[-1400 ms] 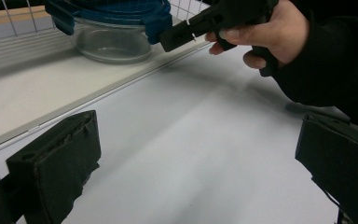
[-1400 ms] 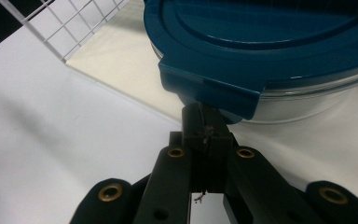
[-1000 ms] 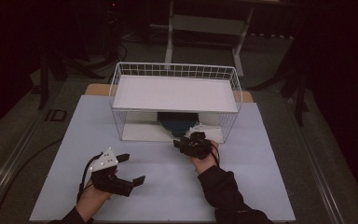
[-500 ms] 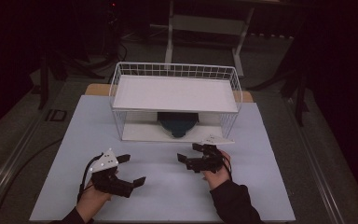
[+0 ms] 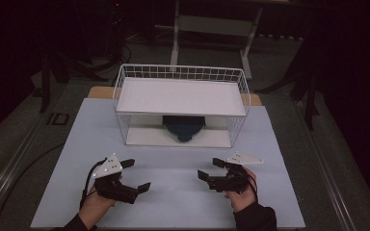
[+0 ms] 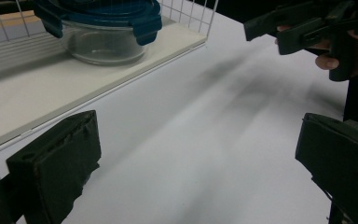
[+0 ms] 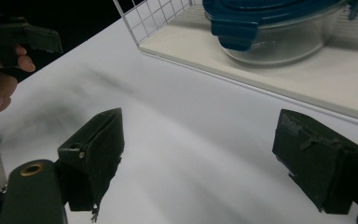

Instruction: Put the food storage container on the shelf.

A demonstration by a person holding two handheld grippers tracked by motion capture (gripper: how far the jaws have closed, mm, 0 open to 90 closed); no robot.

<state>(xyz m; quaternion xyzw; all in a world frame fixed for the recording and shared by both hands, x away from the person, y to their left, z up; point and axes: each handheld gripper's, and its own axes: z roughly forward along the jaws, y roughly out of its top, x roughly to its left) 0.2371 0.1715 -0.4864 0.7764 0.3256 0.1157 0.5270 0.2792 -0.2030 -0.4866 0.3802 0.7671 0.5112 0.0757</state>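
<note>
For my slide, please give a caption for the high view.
Both grippers, left and right, open on the table before a rack holding a lidded bowl.

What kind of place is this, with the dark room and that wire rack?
Probably a lab or recording studio, not a kitchen: a pale work table in a dark room, a white two-tier wire rack holding a blue-lidded glass container, and camera-fitted tongs, left and right.

no readable text, labels or numbers

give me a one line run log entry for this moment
left gripper: open, empty, above table | right gripper: open, empty | glass container with blue lid: on lower shelf of wire rack
</note>
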